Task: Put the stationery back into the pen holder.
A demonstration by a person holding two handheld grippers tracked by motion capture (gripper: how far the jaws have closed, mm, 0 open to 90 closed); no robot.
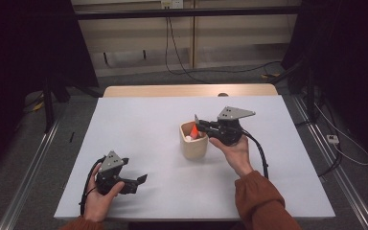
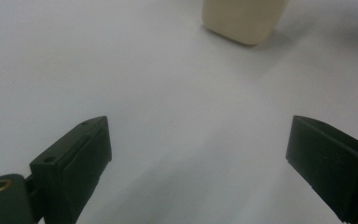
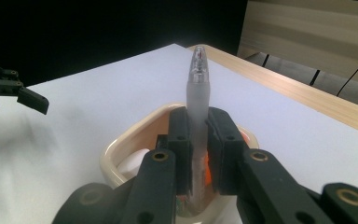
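**benchfan:** So where are you at with it? Go from your side of the surface outward.

**me:** Nearest to me, lower left of the high view, my left hand-held gripper is just parked low over the white surface. Its jaws are spread wide with nothing between them, only bare surface. In the left gripper view you can see the bottom of the beige cup way up at the top edge, so it's well apart from the action.

**benchfan:** And the right one?

**me:** A bit further out, just right of center in the high view, my right hand-held gripper is over the cup. It's pinched tight on a frosted pen. In the right gripper view the pen stands upright dead center, clear tip pointing up, lower end down inside the cup's rim. I can't tell if the bottom of the pen is touching the cup floor.

**benchfan:** Anything else in there?

**me:** Yeah, something orange and a white bit, both sitting in the cup. Can't make out what they are.

**benchfan:** So done or not?

**me:** My read is I'm close to the end. The pen is in the cup but I haven't let go. What's left is opening the jaws and pulling the right hand away without tipping the cup. Beyond it, the rest of the surface up to the wooden strip at the top is bare.
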